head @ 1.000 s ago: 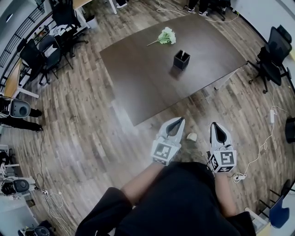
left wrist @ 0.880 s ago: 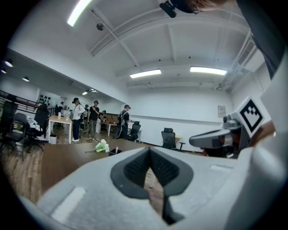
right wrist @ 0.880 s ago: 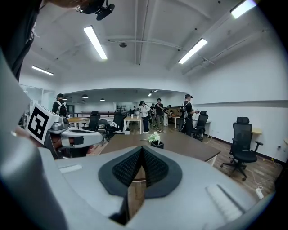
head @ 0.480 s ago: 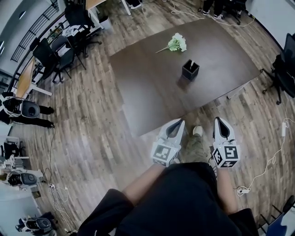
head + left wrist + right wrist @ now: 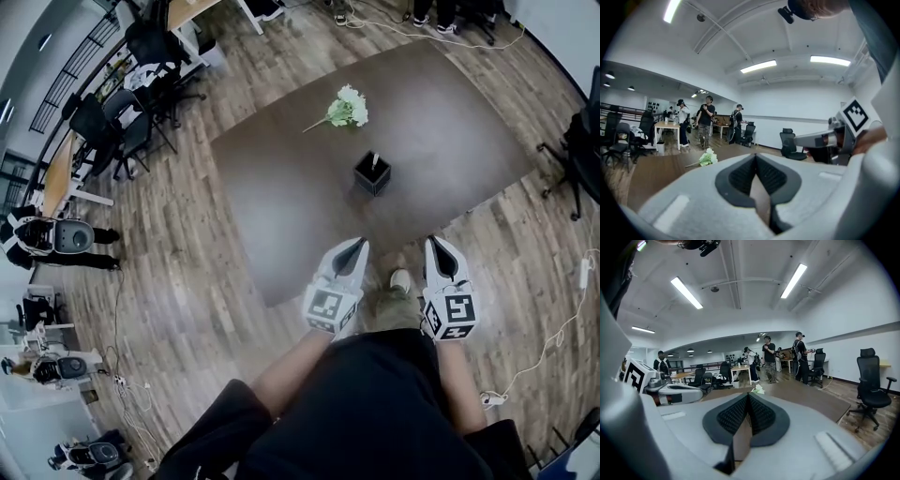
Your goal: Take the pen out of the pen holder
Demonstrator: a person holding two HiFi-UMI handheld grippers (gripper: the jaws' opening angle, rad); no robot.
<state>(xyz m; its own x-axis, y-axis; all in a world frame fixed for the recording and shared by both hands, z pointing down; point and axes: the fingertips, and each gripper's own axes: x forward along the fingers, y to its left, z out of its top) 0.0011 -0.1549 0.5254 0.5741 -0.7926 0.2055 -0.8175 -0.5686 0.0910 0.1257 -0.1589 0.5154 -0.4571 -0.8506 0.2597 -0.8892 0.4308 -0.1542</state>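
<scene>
In the head view a black square pen holder (image 5: 372,173) stands on the dark brown table (image 5: 281,187), with a white pen (image 5: 374,161) sticking up out of it. My left gripper (image 5: 356,244) and right gripper (image 5: 434,242) are side by side at the table's near edge, well short of the holder. Both are shut and empty. In the left gripper view the jaws (image 5: 755,155) meet at a point, and in the right gripper view the jaws (image 5: 748,394) do the same. They hide the holder in both views.
A bunch of pale flowers (image 5: 345,108) lies on the table beyond the holder. Black office chairs (image 5: 131,131) stand at the far left and another chair (image 5: 586,150) at the right. Cables (image 5: 562,323) trail on the wood floor. Several people (image 5: 707,119) stand at desks behind.
The person has walked up to the table. The table and pen holder now sit nearer, and both grippers, still shut, have reached the table's near edge.
</scene>
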